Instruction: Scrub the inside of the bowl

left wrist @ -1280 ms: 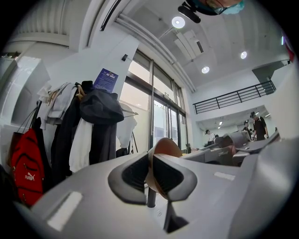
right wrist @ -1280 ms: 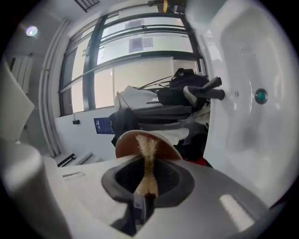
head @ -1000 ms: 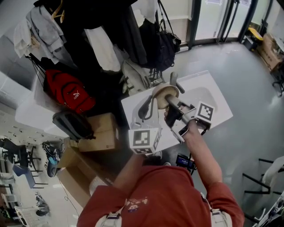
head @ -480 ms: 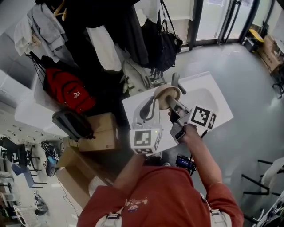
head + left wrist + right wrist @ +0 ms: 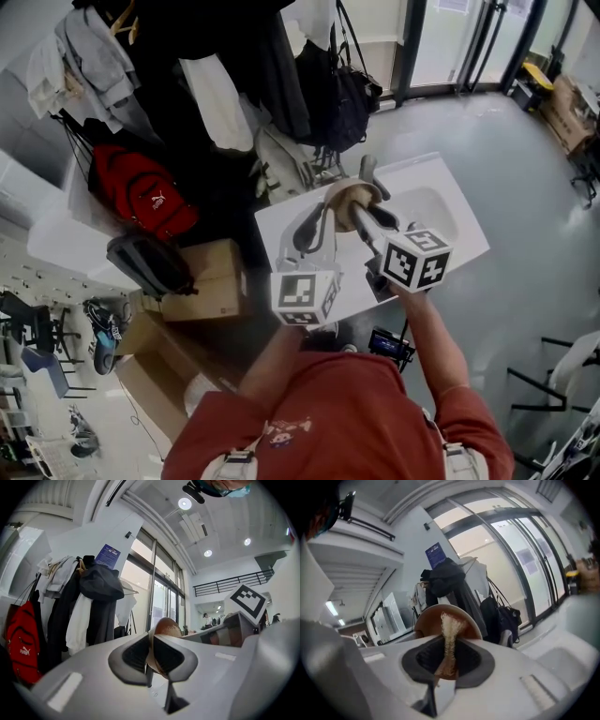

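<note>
Washing-up over the white sink (image 5: 441, 234): your left claw (image 5: 151, 657) is clenched on the rim of the brown bowl (image 5: 349, 199), which is tipped on edge. Your right claw (image 5: 447, 662) grips a fibrous scrubber (image 5: 450, 625) set against the bowl's inside.

PUMA on red backpack (image 5: 21, 641), blue poster (image 5: 108, 556) illegible

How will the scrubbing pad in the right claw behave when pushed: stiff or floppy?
Probably soft: the scrubbing pad looks fibrous and squeezed thin in the right claw. Likely light and somewhat springy: its free end stands up unsupported.
</note>
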A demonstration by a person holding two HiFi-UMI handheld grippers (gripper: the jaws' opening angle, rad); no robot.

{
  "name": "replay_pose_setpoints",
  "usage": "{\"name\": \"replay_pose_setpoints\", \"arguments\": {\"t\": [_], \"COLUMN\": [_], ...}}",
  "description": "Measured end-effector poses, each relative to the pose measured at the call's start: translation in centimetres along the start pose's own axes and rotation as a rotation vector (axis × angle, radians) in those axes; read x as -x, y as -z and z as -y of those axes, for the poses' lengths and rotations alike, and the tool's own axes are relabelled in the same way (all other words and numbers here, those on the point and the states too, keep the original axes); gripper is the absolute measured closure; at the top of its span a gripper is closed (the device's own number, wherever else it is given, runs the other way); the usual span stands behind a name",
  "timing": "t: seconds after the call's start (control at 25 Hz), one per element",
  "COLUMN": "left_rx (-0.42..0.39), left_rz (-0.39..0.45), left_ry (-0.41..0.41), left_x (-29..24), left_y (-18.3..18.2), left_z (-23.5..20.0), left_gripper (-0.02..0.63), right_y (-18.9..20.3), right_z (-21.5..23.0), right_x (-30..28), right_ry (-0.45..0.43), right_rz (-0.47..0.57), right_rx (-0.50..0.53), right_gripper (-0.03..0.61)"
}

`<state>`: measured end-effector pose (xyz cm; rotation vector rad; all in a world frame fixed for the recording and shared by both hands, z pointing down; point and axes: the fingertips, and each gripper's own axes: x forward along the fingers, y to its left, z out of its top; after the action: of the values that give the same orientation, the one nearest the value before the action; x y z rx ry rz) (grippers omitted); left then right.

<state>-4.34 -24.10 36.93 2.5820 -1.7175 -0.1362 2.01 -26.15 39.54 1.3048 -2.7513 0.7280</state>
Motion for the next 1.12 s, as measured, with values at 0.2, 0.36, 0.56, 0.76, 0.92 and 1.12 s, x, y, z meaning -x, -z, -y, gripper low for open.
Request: {"name": "replay_pose_setpoints", "arguments": {"t": [0.2, 0.36, 0.56, 0.76, 0.92, 1.12], "left_rx": [0.003, 0.0, -0.001, -0.005, -0.009, -0.005], "left_rz": [-0.003, -0.008, -0.013, -0.024, -0.034, -0.049], "left_ry": [0.012, 0.021, 0.027, 0.033, 0.036, 0.037], "left_x": [0.0, 0.0, 0.0, 0.0, 0.0, -0.2], "left_y": [-0.2, -0.2, -0.3, 0.0, 0.1, 0.6], "left_z": [0.2, 0.5, 0.6, 0.6, 0.7, 0.8], "left_gripper": [0.577, 0.577, 0.577, 0.577, 0.577, 0.577], "right_y": [-0.2, -0.3, 0.5, 1.6, 2.3, 3.2], "right_z": [-0.6, -1.4, -2.3, -2.4, -2.6, -2.2], "right_x": [0.2, 0.2, 0.1, -0.1, 0.0, -0.2], "right_ry": [0.055, 0.102, 0.159, 0.196, 0.208, 0.22], "right_rz": [-0.025, -0.051, -0.105, -0.156, -0.206, -0.259], "right_rx": [0.254, 0.497, 0.873, 1.221, 1.436, 1.622], "right_gripper": [0.526, 0.526, 0.526, 0.526, 0.526, 0.526]}}
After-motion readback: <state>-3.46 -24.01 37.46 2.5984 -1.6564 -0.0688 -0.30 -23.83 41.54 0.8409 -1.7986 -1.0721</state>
